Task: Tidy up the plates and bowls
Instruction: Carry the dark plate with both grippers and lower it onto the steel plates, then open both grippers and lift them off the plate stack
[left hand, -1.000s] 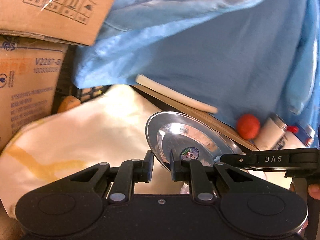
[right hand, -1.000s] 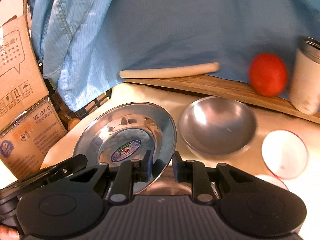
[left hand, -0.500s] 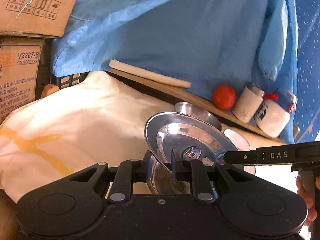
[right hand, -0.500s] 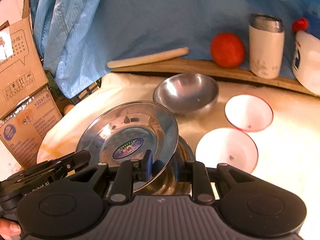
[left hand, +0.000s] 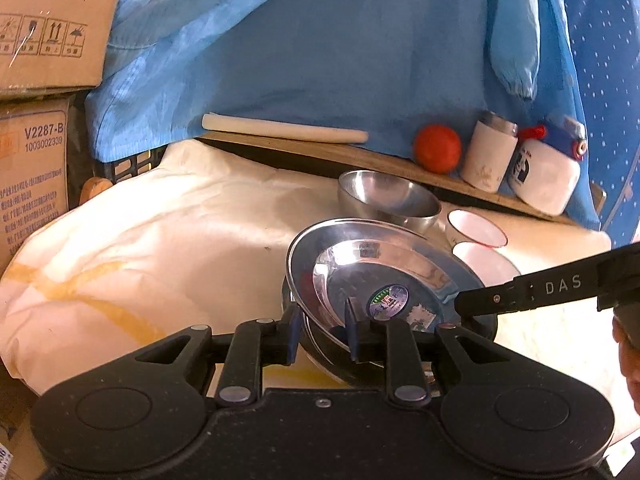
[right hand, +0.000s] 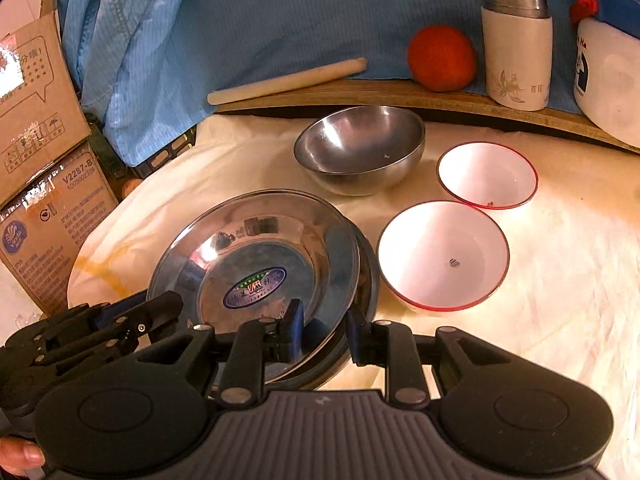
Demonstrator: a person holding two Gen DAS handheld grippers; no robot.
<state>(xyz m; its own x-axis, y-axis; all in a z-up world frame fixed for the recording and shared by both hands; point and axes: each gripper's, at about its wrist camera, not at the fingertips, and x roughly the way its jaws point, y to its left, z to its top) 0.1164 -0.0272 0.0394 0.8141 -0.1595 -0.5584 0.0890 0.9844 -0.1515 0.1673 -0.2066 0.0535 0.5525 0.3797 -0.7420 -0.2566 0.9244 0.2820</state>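
A steel plate (right hand: 256, 256) with an oval sticker rests on top of a second steel plate (right hand: 366, 276) on the cream cloth. It also shows in the left wrist view (left hand: 384, 276). My left gripper (left hand: 322, 328) straddles its left rim with jaws apart. My right gripper (right hand: 322, 330) straddles its near right rim, jaws apart too. Behind stand a steel bowl (right hand: 360, 148) and two white red-rimmed bowls (right hand: 442, 256) (right hand: 486, 174).
A wooden board (right hand: 400, 94) at the back carries a rolling pin (right hand: 286, 80), an orange ball (right hand: 440, 58), a white flask (right hand: 516, 48) and a white jug (right hand: 608, 76). Cardboard boxes (right hand: 44, 184) stand left. Blue cloth (right hand: 280, 12) hangs behind.
Both grippers lowered the top plate onto the plate below, and both sets of jaws have widened. The views have pulled back, showing more bowls.
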